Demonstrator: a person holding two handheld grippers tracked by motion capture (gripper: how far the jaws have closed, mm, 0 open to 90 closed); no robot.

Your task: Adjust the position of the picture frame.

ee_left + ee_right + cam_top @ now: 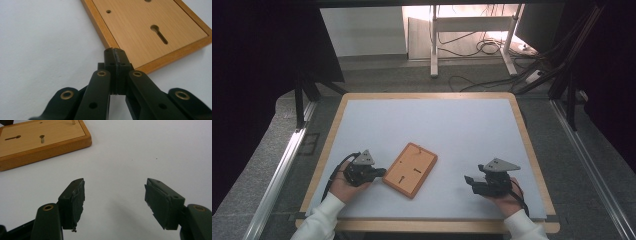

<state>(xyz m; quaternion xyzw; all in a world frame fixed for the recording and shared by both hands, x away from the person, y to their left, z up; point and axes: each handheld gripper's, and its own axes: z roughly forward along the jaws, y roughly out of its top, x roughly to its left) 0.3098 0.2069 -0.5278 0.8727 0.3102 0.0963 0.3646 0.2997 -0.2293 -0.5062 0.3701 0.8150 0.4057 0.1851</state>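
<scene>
A wooden frame (410, 169) lies face down on the white table top, its back panel with keyhole slots facing up. My left gripper (382, 172) sits just left of it, jaws pressed together with nothing between them. In the left gripper view the shut tips of the left gripper (115, 50) reach the rim of the wooden frame (150, 27). My right gripper (468, 180) rests near the table's front right, apart from the frame, open. In the right gripper view the right gripper (115, 186) has only bare table between its jaws, with the wooden frame (37, 140) off at the upper left.
The white table top (432, 125) has a wooden border all round. Beyond its far edge stand a white stand's legs (434, 45) and loose cables (484, 47) on the floor. Metal rails (282, 170) run along both sides of the table.
</scene>
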